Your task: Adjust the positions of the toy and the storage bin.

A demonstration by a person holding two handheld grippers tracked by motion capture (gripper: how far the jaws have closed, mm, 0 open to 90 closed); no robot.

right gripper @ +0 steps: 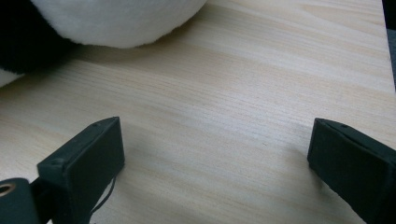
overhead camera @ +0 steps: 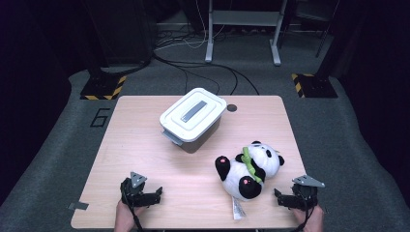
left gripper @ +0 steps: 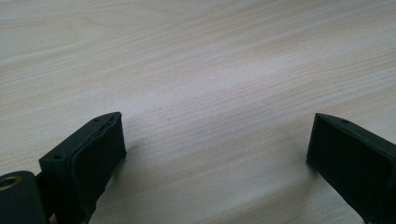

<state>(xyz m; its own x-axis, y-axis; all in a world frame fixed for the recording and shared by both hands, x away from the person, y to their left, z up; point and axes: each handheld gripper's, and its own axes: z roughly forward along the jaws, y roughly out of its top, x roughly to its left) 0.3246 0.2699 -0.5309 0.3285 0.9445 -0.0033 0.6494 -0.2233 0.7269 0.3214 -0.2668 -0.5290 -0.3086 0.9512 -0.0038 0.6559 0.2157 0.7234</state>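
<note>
Both grippers, left (overhead camera: 155,194) and right (overhead camera: 280,196), sat low on the table (overhead camera: 145,145), jaws spread wide, nothing between them. Toy panda (overhead camera: 247,169) lay just beside the right gripper, not touching. White lidded box (overhead camera: 193,118) stood behind it, mid-table.

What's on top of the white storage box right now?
Its white lid, shut, with a grey handle recess. Nothing rests on it. The storage box interior is covered, so its contents cannot be seen.
</note>
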